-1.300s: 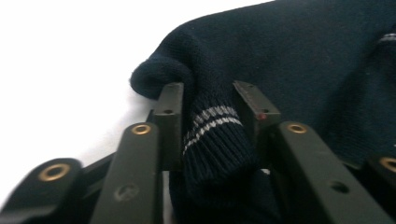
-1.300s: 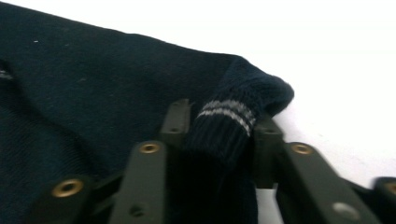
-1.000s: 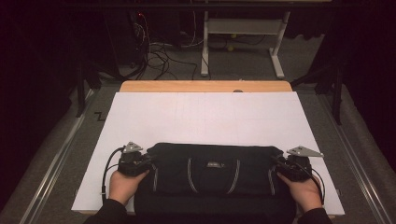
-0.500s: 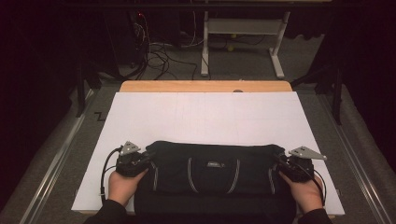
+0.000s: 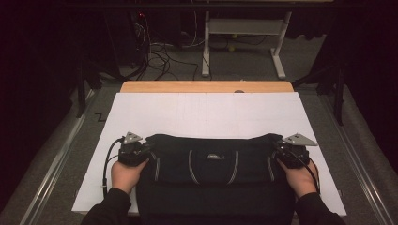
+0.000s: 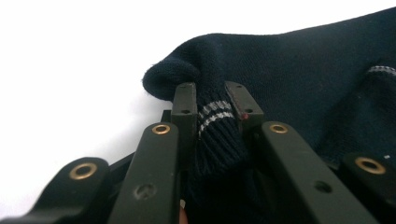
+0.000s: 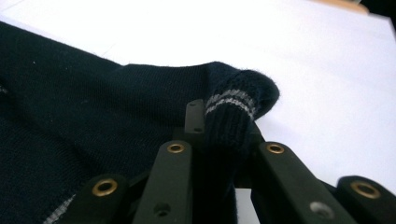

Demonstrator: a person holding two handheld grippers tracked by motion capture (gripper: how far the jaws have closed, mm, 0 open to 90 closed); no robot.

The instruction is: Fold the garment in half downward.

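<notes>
Lying folded at the white table's near edge, the dark sweater has each striped cuff pinched by left tongs and right tongs; gripper views reveal cuff stripes, high view floor cables.

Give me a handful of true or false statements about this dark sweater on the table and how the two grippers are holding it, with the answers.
1. The left gripper is clamped on a ribbed, striped edge of the dark sweater. True.
2. The right gripper is open with nothing between its jaws. False: it is shut on a bunched, striped edge of the sweater.
3. The sweater lies on a white sheet. True.
4. The sweater sits at the far end of the sheet. False: it is at the near edge, by the person's hands.
5. Both grippers grip the same side of the sweater. False: one holds each end.
</notes>
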